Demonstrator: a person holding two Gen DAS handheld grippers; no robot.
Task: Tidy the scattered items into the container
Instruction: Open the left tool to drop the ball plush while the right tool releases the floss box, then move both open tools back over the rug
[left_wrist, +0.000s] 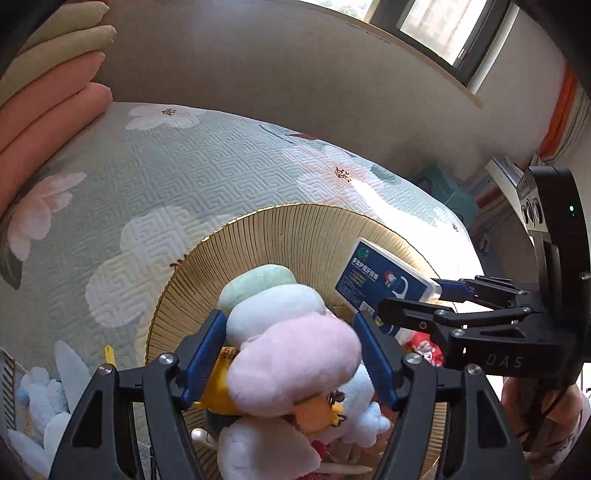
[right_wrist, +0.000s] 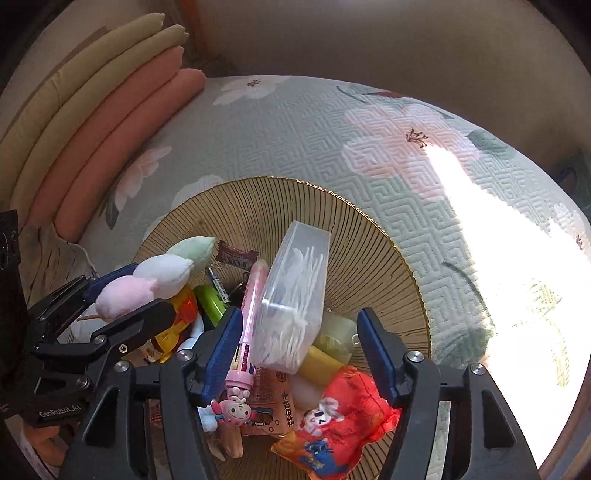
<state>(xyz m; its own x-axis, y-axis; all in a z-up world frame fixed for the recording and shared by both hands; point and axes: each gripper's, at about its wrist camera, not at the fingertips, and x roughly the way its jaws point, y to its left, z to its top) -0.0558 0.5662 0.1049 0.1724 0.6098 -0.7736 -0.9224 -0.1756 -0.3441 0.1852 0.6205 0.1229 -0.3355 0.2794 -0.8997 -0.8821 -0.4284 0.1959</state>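
Observation:
A round ribbed gold basket sits on the bed and holds several small items. My left gripper is open over the basket, its fingers on either side of a plush dango skewer with pink, white and green balls; it also shows in the right wrist view. My right gripper is open over the basket, its fingers on either side of a clear floss-pick box, which leans among the items. In the left wrist view that box shows its blue label.
The basket holds a pink character pen, a red snack pouch, a green tube and yellow pieces. A blue-white plush lies on the quilted floral bedspread. Rolled pink and green bolsters line the left.

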